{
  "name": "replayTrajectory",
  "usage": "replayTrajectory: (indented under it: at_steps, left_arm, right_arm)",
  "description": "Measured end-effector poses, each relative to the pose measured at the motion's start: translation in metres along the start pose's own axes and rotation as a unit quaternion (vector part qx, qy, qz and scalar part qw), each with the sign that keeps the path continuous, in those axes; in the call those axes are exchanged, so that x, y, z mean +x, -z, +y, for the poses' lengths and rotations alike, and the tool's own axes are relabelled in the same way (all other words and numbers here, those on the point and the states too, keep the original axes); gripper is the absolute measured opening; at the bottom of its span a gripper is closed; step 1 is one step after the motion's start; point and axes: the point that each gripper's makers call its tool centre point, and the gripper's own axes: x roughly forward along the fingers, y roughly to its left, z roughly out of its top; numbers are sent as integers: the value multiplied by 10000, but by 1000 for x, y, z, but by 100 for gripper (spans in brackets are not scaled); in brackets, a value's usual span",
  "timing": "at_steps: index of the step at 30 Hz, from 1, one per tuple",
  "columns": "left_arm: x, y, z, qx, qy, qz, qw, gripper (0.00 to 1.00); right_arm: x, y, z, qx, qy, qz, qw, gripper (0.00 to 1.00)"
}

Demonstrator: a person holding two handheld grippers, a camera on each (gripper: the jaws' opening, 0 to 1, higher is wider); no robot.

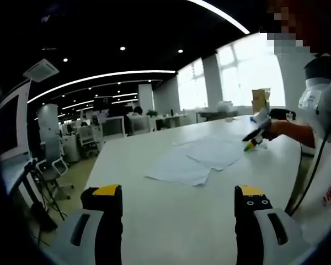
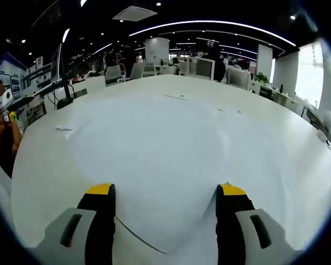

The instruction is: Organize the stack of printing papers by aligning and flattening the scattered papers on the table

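scattered papers (image 1: pixel 196 159) on white table (image 1: pixel 171 221); writing unreadable

Both views were soft and slightly blurred, bending strongly toward the edges. Daylight from the windows (image 1: pixel 254 72) burned out to white, and curved ceiling light strips (image 1: pixel 99 77) glowed against a dark ceiling. The white table (image 2: pixel 165 143) was bright and washed out, with only faint shadows.

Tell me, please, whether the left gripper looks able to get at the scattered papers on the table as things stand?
Probably yes: the left gripper is open, and only bare table lies between it and the papers.
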Motion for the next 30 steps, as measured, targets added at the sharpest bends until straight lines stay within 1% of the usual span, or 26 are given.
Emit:
replayTrajectory:
  at_steps: [8, 10, 21, 23, 25, 30]
  left_arm:
    - [0, 1, -1, -9, -9, 1, 10000, 86]
    - [0, 1, -1, -13, -11, 3, 10000, 86]
    - [-2, 1, 0, -13, -13, -9, 10000, 86]
    - [-3, 2, 0, -11, -21, -2, 10000, 86]
    - [-4, 2, 1, -15, -36, -5, 10000, 86]
    - [-5, 2, 3, -14, -63, -2, 10000, 86]
  right_arm:
    - [1, -1, -3, 54, 92, -11, 9999, 66]
    - [1, -1, -3, 57, 105, -21, 9999, 63]
    - [0, 0, -4, 141, 178, -20, 9997, 55]
    - [0, 0, -7, 183, 219, -29, 9996, 53]
    - [0, -1, -12, 208, 273, -78, 9994, 48]
    - [0, -1, -21, 293, 331, -134, 9989, 40]
